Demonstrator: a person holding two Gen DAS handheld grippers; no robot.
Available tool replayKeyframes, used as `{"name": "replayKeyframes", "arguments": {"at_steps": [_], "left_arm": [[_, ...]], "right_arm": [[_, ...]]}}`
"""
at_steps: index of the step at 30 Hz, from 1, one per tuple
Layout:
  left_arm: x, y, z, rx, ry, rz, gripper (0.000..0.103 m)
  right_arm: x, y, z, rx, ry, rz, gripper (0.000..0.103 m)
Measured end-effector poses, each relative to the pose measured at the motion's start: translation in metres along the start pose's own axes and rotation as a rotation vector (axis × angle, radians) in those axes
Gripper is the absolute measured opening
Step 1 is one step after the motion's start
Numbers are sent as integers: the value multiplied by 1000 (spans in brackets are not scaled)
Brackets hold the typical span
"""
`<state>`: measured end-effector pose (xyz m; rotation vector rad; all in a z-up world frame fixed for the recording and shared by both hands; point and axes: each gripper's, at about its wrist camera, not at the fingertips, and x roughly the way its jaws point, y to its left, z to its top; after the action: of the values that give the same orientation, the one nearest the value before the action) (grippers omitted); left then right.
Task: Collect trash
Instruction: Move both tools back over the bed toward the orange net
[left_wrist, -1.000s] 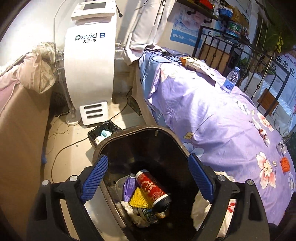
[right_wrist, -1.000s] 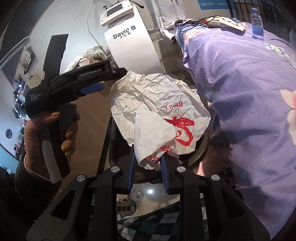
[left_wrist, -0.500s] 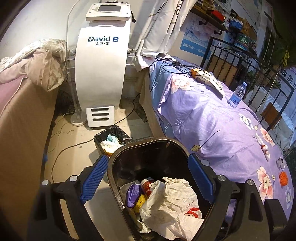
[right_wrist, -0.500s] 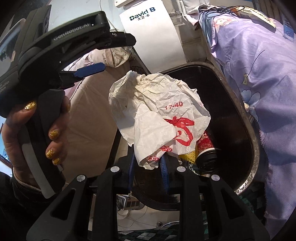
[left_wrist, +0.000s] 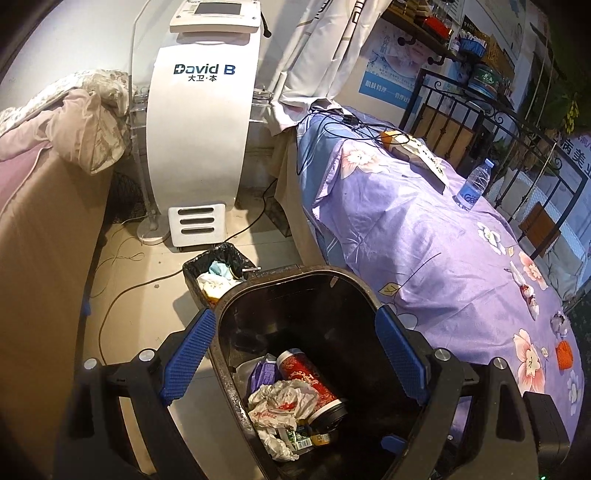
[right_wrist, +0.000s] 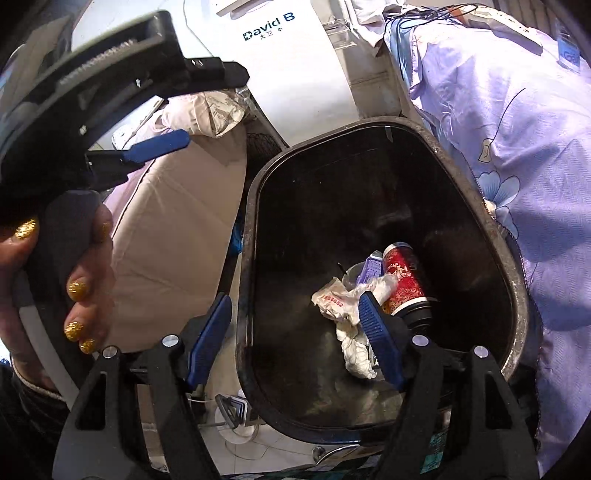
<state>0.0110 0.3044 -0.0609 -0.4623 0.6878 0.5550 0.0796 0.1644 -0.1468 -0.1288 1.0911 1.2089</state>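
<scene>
A tall black trash bin stands beside the purple bed. In it lie a crumpled white plastic bag with red print, a red can and other scraps. My left gripper is open and empty above the bin's mouth. My right gripper is open and empty over the bin's near rim. The left gripper also shows in the right wrist view, held by a hand at the upper left.
A small black bin with trash stands on the floor behind. A white "David B" machine is at the back. The purple floral bed holds a water bottle, cables and small scraps. A beige couch is at left.
My right gripper has opened and let go of the white bag, which has dropped into the black bin. The left gripper has risen slightly and stays open.
</scene>
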Motion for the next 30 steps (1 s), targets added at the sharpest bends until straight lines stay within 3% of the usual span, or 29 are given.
{"name": "replayKeyframes", "arguments": {"at_steps": [13,23,30], "left_arm": [[18,-35,-13,79,80,-66,86],[27,-124,-46,290,178,-205,86],[30,-191,-72,427,246,-321,87]], "right_arm": [[-76,-23,-34,34,-131,-148,84],[-155,-67,-72,165,-237,-229,89],[-211,-105,-99,254,-273,-336,89]]}}
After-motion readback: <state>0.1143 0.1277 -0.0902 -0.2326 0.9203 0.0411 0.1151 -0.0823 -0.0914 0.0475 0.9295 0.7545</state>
